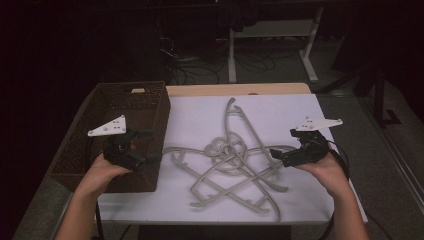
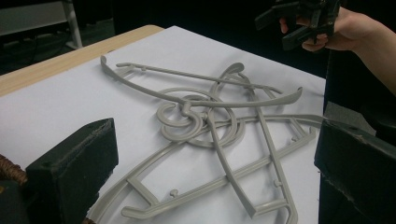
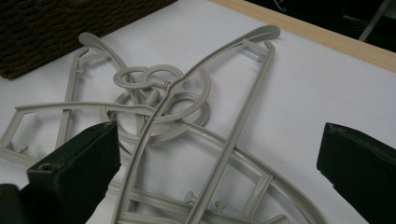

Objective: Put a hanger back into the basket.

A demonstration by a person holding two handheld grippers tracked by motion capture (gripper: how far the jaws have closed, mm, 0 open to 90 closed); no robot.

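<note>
Both tools, the left tool (image 1: 142,146) and right tool (image 1: 280,154), stood wide open and empty; the grey hangers (image 1: 232,155) lay hook-tangled, so lifting one would likely have dragged the others off the desk (image 1: 290,107).

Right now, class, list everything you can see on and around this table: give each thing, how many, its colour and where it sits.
hangers: several, I cannot tell how many, grey plastic, piled and tangled by their hooks on the middle of the white sheet
basket: one, dark brown wicker, left side of the table, beside the pile
white sheet: one, white, covering most of the table top
table: one, pale wood edge showing at the far side
metal frame: one, white, on the floor behind the table
left gripper: one, black, over the basket's near corner, fingers open, empty
right gripper: one, black, at the pile's right edge, fingers open, empty
</note>
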